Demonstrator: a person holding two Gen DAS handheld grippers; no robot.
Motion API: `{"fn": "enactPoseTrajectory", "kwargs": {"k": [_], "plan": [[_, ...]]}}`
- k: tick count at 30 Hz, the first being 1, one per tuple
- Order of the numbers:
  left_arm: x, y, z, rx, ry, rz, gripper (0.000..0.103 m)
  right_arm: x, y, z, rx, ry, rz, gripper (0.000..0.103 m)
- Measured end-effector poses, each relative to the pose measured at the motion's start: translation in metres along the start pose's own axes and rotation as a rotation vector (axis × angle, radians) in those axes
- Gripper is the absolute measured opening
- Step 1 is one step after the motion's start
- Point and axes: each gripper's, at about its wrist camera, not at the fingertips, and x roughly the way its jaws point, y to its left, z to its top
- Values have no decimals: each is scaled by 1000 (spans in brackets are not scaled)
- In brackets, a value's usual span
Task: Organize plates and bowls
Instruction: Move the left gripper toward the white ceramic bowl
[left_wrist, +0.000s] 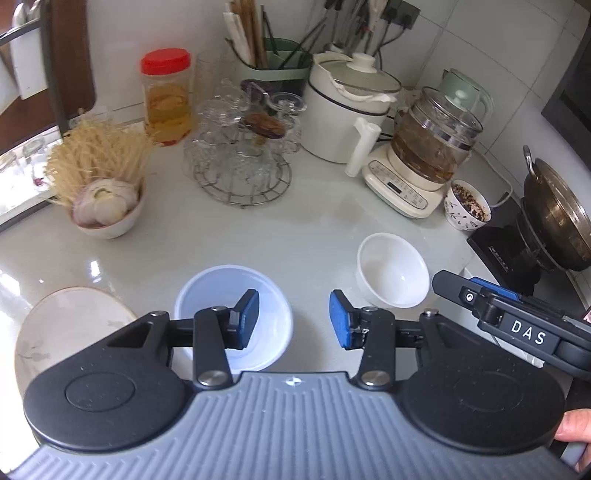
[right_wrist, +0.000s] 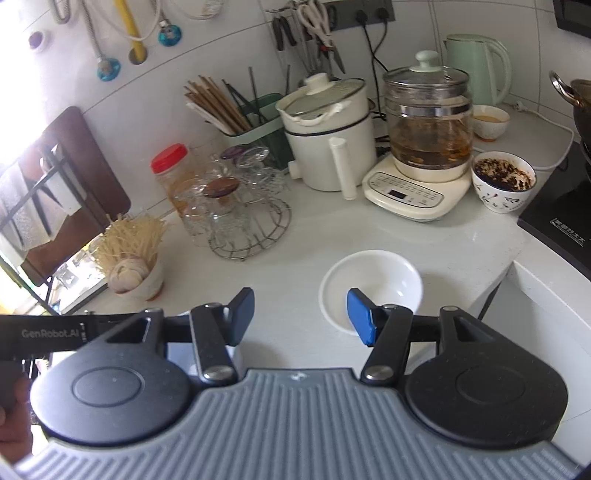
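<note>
Left gripper (left_wrist: 293, 319): jaws stand apart, nothing between the blue pads; its left finger hangs over a pale bluish bowl (left_wrist: 207, 291) on the countertop (left_wrist: 258, 240). Whether that pad touches the bowl's inside cannot be told.

Right gripper (right_wrist: 301, 315): jaws apart, empty; right pad sits in front of a white bowl (right_wrist: 373, 278), apart from it as far as the view shows. The same bowl shows in the left view (left_wrist: 393, 271).

Writing: "DAS" on the right gripper's body as seen from the left camera; "GenRobot.AI" on the black bar at the left edge of the right view. Print on the induction hob (right_wrist: 565, 225) is too small to read.

Counts: two empty bowls on the counter; one plate (left_wrist: 70, 325) at lower left, partly hidden by the gripper body; one patterned bowl (right_wrist: 502, 181) of dark flakes; one bowl of garlic and dry noodles (left_wrist: 105, 205); one red-lidded jar (left_wrist: 167, 96); one wire rack of upturned glasses (left_wrist: 240, 155), number unclear.

Cut off: wok (left_wrist: 557, 218) at the right edge; a thumb at the lower right corner.
</note>
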Motion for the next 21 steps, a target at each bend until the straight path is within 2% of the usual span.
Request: {"fn": "enactPoseTrajectory", "kwargs": {"k": [10, 21], "plan": [[29, -42, 13, 26, 14, 5, 51, 6, -45, 9, 36, 0, 4, 59], [75, -58, 20, 16, 55, -18, 54, 31, -88, 13, 99, 48, 15, 59]]}}
